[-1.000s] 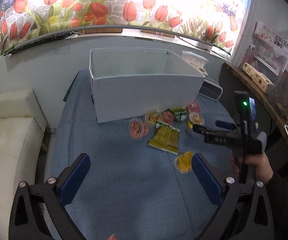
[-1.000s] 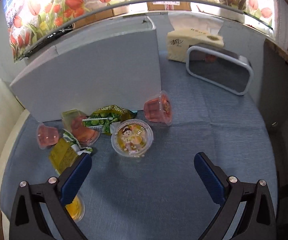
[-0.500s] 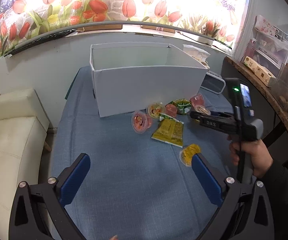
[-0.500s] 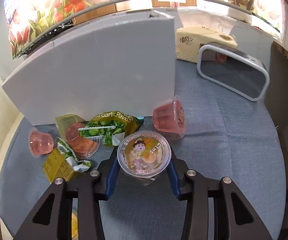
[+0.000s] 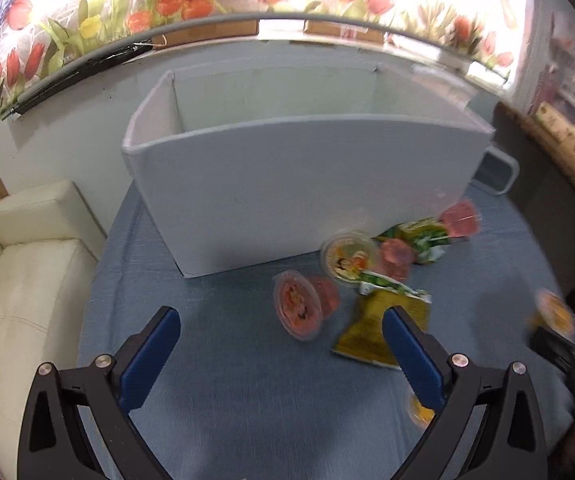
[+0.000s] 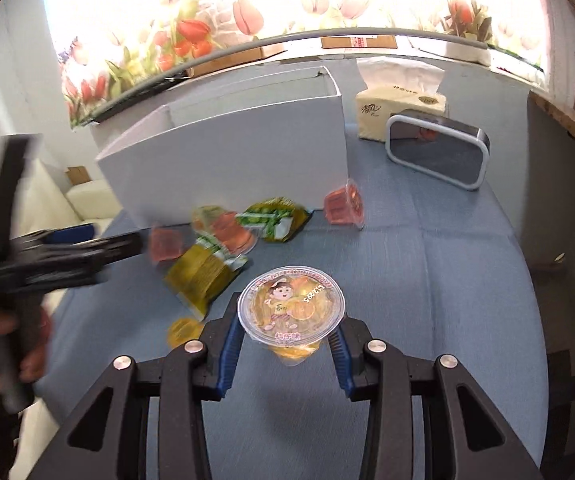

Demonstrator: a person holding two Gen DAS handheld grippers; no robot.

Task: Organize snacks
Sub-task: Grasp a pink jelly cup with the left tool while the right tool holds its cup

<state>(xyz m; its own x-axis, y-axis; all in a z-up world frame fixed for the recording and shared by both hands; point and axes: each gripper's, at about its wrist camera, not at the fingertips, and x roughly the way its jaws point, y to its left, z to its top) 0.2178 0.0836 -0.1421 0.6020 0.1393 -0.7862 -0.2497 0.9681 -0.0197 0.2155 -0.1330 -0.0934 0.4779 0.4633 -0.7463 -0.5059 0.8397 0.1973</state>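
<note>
My right gripper (image 6: 285,332) is shut on a clear jelly cup (image 6: 291,306) with orange fruit and a cartoon lid, held above the blue tablecloth (image 6: 427,280). My left gripper (image 5: 279,320) is open and low over the cloth, nothing between its pads. Just ahead of it a pink jelly cup (image 5: 297,308) lies on its side. Beyond are a yellow snack packet (image 5: 379,328), a yellow-lidded cup (image 5: 347,256), a green packet (image 5: 423,236) and two more pink cups. The open white box (image 5: 307,184) stands behind them, and nothing shows in the part of its inside I can see.
A small orange cup (image 6: 183,330) sits near the table's front. At the back right stand a tissue box (image 6: 399,112) and a grey-framed rectangular object (image 6: 435,152). A cream sofa (image 5: 19,280) lies left of the table, a wooden shelf (image 6: 567,128) right.
My right gripper shut on the orange jelly cup and lifted it off the cloth. My left gripper moved forward and down toward the snacks in front of the box.
</note>
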